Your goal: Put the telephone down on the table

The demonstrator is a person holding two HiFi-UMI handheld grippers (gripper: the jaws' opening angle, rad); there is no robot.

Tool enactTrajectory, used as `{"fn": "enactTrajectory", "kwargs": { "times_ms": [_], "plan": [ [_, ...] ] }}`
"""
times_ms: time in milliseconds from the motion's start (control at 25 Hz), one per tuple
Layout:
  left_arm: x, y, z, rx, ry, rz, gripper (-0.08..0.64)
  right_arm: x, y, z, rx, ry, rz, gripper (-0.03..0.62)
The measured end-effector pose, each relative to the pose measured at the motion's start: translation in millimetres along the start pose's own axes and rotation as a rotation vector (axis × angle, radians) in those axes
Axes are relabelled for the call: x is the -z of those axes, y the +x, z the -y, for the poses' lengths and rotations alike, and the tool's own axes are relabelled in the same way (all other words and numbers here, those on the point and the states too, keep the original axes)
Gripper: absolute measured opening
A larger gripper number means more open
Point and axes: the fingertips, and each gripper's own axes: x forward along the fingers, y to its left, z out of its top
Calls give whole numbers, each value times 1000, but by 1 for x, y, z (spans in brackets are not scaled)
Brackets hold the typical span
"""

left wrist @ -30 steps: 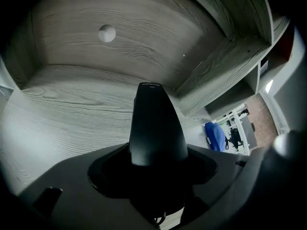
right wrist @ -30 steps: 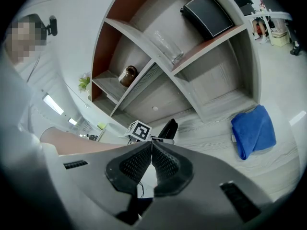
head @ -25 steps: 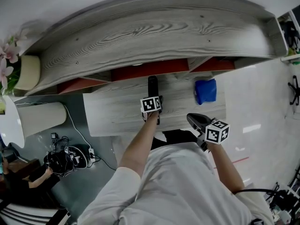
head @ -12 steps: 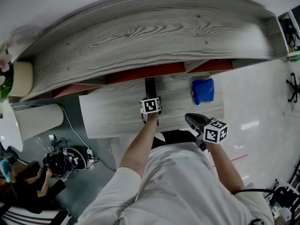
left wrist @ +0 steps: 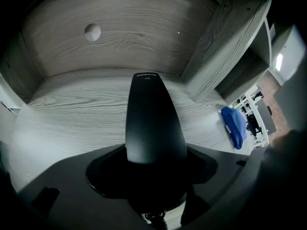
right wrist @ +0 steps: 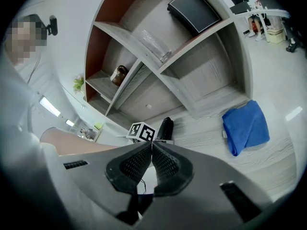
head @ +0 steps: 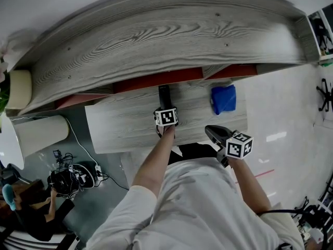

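Observation:
The telephone (head: 164, 95) is a black handset, pointing away from me over the grey wooden table (head: 119, 126). My left gripper (head: 165, 107) is shut on its near end. In the left gripper view the telephone (left wrist: 154, 123) rises from between the jaws, low over the tabletop (left wrist: 67, 119); whether it touches the wood I cannot tell. My right gripper (head: 212, 133) hangs at the table's front right edge, away from the handset. Its ribbed pads (right wrist: 165, 163) are pressed together with nothing between them. The right gripper view also catches the telephone (right wrist: 166, 127).
A folded blue cloth (head: 223, 99) lies on the table's right part, also seen as the cloth (left wrist: 234, 126) in the left gripper view. A curved grey shelf unit (head: 156, 35) with red backing overhangs the table's far edge. Cables (head: 73, 178) and a seated person are on the floor at left.
The head view has shifted a little. The left gripper still holds the telephone at about the same spot over the table. The right gripper has stayed put.

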Motion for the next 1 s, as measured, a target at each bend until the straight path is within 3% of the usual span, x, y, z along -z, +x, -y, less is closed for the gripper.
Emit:
{"fn": "enactTrajectory", "kwargs": {
  "times_ms": [1000],
  "plan": [
    [-2, -4, 7, 6, 20, 63, 344, 18, -7, 4, -3, 7, -6, 17]
  ]
}}
